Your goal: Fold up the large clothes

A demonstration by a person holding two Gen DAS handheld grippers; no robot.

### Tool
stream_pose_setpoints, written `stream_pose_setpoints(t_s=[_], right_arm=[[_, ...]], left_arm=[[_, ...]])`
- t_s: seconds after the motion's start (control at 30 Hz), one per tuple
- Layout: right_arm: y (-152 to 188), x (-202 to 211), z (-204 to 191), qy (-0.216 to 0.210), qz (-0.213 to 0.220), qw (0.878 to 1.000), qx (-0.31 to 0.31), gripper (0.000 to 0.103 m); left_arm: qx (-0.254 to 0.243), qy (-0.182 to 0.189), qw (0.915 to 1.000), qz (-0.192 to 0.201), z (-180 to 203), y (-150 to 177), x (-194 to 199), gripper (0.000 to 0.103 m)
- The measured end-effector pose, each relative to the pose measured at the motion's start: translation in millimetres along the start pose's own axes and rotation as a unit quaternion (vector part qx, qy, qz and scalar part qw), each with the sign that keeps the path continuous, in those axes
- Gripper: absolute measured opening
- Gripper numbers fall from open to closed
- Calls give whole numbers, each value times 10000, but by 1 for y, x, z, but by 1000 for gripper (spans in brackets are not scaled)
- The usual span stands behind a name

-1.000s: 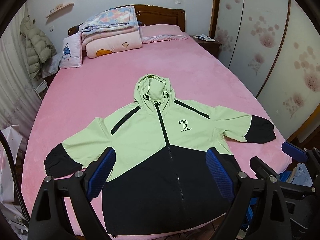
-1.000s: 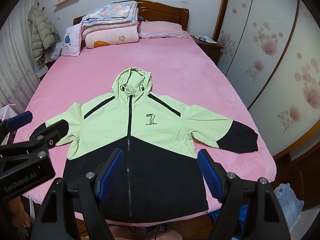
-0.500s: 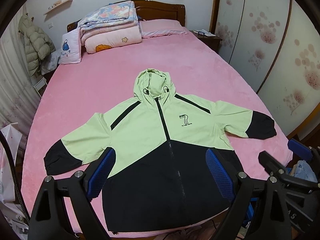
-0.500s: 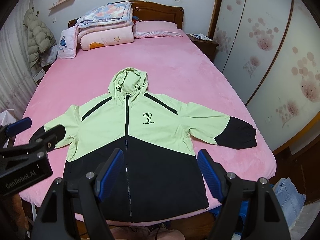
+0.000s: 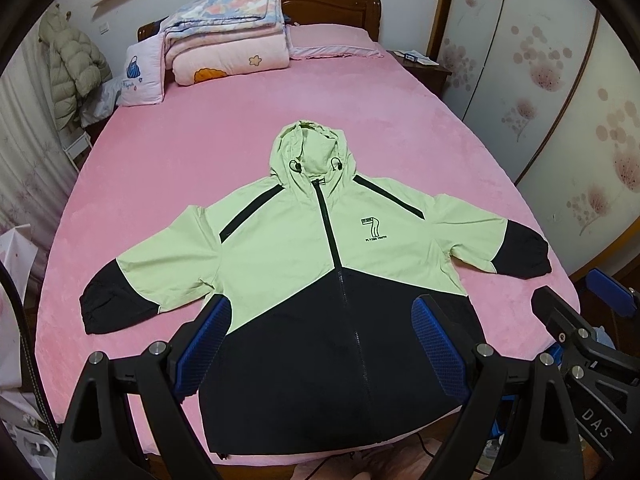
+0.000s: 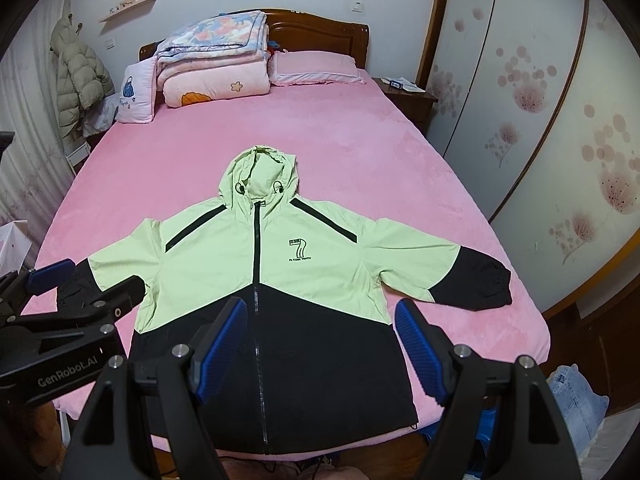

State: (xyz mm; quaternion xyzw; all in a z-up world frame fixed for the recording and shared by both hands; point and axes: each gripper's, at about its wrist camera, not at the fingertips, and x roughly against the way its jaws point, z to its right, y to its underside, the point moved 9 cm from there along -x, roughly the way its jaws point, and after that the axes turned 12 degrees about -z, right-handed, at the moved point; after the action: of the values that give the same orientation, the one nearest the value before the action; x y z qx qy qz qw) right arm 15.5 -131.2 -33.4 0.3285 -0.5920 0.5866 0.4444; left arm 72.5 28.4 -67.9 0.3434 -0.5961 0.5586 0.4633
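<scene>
Lime-green and black hooded zip jacket [image 5: 320, 264] lies flat, front up, at foot end of pink bed [image 5: 224, 148]. Nothing changed since a second ago: my left gripper [image 5: 320, 344] and right gripper [image 6: 320, 344] still hover, jaws spread, empty. Folding not begun.

both wrist cameras look from the foot of the bed [image 5: 240, 152], above its near edge, tilted down toward the headboard [image 6: 320, 28] at 12 o'clock. both stand back enough to take in the whole jacket [image 5: 320, 248]. the left view sits left of the right; the 2 views share bed, jacket and headboard.
</scene>
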Motion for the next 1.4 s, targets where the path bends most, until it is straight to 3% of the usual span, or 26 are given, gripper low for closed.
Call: stream_pose_setpoints(t_s=[0.8,1.13,1.4], right_arm=[[-7,-2,-6,-48,0,10000,63,77],[-17,-6,16,-277,119,9995,83,77],[-49,-14,53,-581,329,9969,418,77]], left_arm=[[170,28,9998,-91,-8,-6,-11,92],[119,-202,9997,-35,22,-19,-13,92],[475,-411,9980,25,58,-44,-15,92]])
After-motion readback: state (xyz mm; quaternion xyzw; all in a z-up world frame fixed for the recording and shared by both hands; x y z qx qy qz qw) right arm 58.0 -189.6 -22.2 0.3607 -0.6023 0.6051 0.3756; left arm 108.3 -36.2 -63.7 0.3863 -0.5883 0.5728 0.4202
